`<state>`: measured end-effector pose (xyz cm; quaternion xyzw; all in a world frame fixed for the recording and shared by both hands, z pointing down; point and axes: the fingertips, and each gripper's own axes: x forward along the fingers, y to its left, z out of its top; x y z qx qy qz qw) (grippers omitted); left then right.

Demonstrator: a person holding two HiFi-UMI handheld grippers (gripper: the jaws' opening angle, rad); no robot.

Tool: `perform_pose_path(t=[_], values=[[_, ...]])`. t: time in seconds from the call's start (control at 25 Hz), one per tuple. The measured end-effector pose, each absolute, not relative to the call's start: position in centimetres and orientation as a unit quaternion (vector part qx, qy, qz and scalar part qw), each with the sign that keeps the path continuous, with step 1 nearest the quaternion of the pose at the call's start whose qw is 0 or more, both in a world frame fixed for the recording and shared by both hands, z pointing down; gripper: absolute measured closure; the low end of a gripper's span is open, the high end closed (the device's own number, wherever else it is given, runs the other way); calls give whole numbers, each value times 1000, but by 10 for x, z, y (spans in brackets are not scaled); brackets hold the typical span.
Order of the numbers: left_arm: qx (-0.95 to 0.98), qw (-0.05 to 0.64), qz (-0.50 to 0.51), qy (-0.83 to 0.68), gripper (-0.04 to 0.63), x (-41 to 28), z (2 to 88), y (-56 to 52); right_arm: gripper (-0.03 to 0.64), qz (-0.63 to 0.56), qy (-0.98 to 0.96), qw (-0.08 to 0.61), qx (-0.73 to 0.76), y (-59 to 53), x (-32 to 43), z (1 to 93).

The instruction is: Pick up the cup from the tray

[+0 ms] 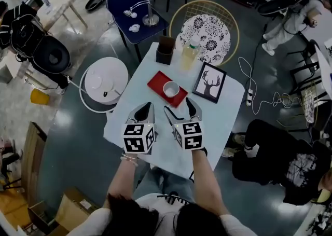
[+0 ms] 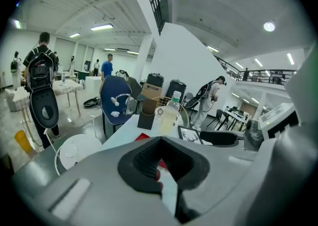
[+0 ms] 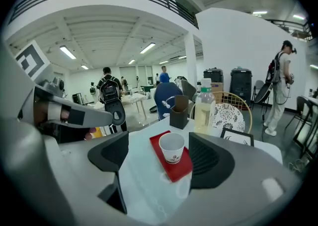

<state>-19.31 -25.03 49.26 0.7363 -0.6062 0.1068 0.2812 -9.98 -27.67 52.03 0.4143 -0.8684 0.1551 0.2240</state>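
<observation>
Standing upright on the red tray (image 1: 158, 81), the white cup (image 1: 171, 89) was just ahead of the right tongs (image 1: 179, 108), which gaped empty; the left tongs (image 1: 147, 107) were clenched together.

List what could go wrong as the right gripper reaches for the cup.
1. The cup looks light and empty; the open right gripper could tip or crush it.
2. The tray may slide under a push.
3. Overshooting could hit the bottle behind.
</observation>
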Motion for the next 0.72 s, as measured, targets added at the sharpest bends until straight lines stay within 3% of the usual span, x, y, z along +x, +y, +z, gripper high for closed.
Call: perform_pose_path(t=[0.16, 0.72], values=[[726, 256, 152, -619, 595, -203, 516, -265, 215, 188, -863, 228, 409, -297, -111, 551], [698, 301, 155, -631, 595, -200, 573, -310, 183, 176, -854, 282, 399, -354, -135, 611]])
